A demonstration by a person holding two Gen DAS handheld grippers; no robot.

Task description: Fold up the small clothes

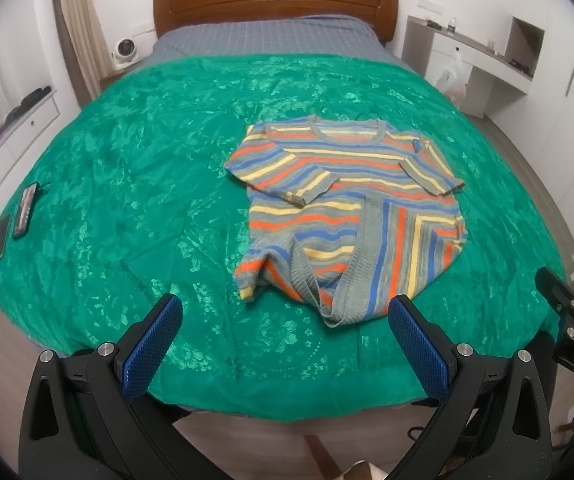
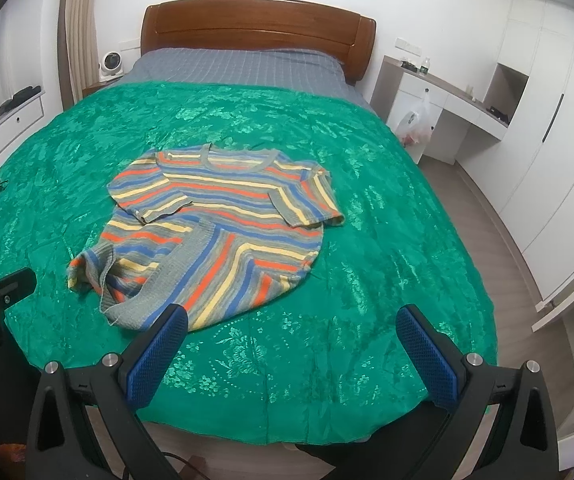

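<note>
Left wrist | striped sweater (image 1: pixel 347 208) sleeves folded in, hem rumpled | both tools released

both wrist cams look from bed foot twd headboard (image 1: pixel 275 0), left cam sits further left, sharing the bedspread (image 2: pixel 367 240).

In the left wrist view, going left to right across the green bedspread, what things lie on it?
Dark flat device → patterned case → striped sweater, all on the green bedspread.
</note>
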